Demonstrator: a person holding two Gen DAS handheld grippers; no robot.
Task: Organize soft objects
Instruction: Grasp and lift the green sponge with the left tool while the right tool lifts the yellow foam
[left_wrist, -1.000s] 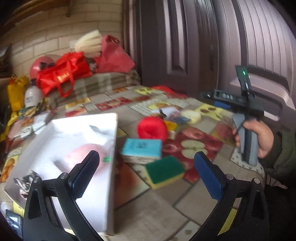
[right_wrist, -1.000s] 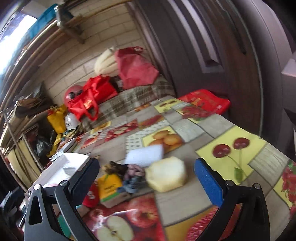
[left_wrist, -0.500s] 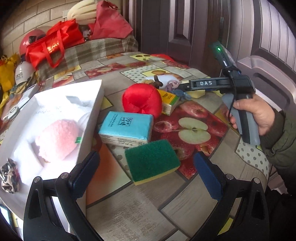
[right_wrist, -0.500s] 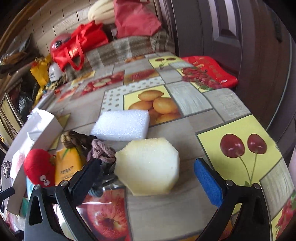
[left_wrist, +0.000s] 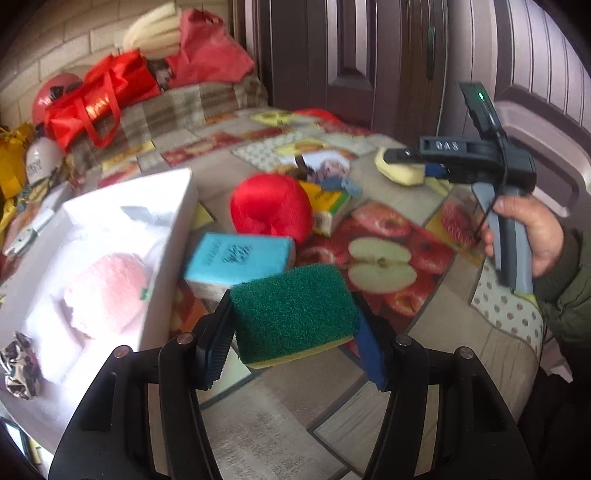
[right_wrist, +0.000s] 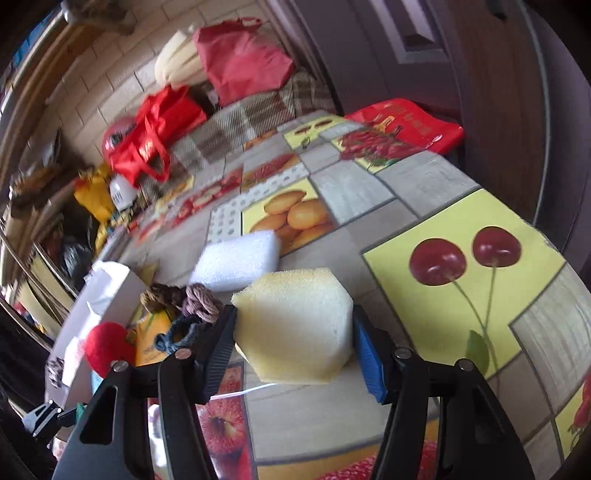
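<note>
My left gripper (left_wrist: 293, 334) was closing on the green sponge (left_wrist: 293, 306) beside the white box (left_wrist: 162, 236), my right gripper (right_wrist: 293, 347) on the yellow sponge (right_wrist: 293, 325). Next, I judged, both needed lifting into that box.

- A pale cream brick wall (right_wrist: 110, 85) closes the far end.
- Dark brown panelled wooden doors (left_wrist: 354, 55) stand to the right.
- A fruit-print patchwork oilcloth (right_wrist: 436, 206) covers the surface.
- Soft daylight falls throughout.

White box (left_wrist: 162, 236) walls the left; bare tablecloth (right_wrist: 424, 192) lies open on the right.
</note>
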